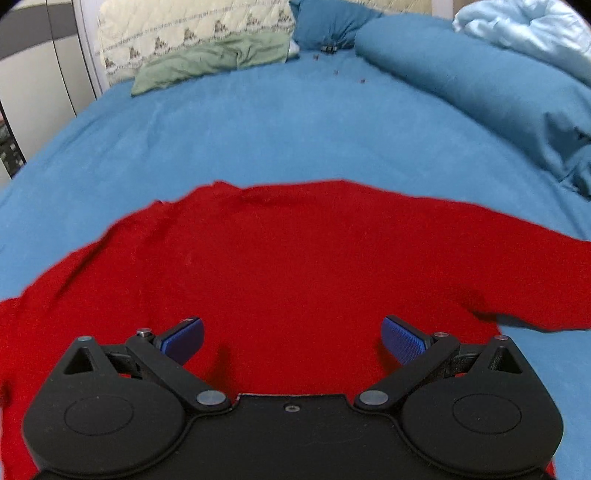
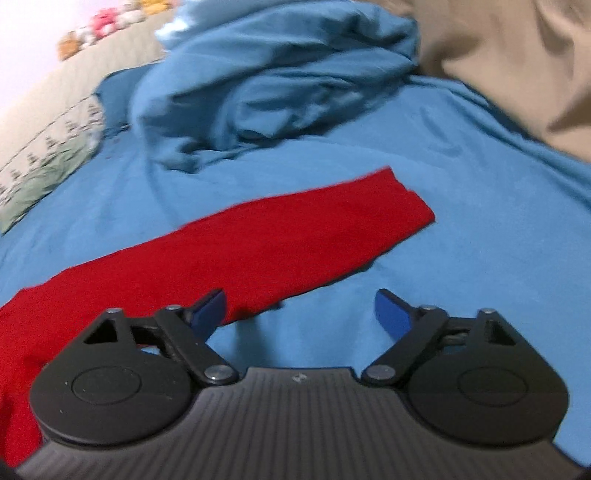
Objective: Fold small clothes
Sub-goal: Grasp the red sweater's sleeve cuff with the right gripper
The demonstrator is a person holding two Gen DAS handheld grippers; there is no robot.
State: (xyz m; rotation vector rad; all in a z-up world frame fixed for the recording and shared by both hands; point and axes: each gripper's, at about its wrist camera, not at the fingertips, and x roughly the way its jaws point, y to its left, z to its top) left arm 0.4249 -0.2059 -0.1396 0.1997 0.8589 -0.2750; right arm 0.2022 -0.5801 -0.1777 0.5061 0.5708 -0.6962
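A red long-sleeved top (image 1: 288,266) lies spread flat on the blue bed sheet (image 1: 258,129). My left gripper (image 1: 291,338) is open and empty, hovering over the lower middle of the top's body. In the right wrist view one red sleeve (image 2: 295,229) stretches out to the upper right, its cuff (image 2: 402,199) lying flat. My right gripper (image 2: 299,312) is open and empty, just below that sleeve over the blue sheet (image 2: 461,221), its left finger (image 2: 210,308) near the sleeve's lower edge.
A bunched blue duvet (image 1: 480,92) lies at the right of the bed and shows as a heap in the right wrist view (image 2: 277,85). A green cloth (image 1: 210,61) and a quilted pillow (image 1: 184,33) lie at the head. A beige cloth (image 2: 517,55) is at the far right.
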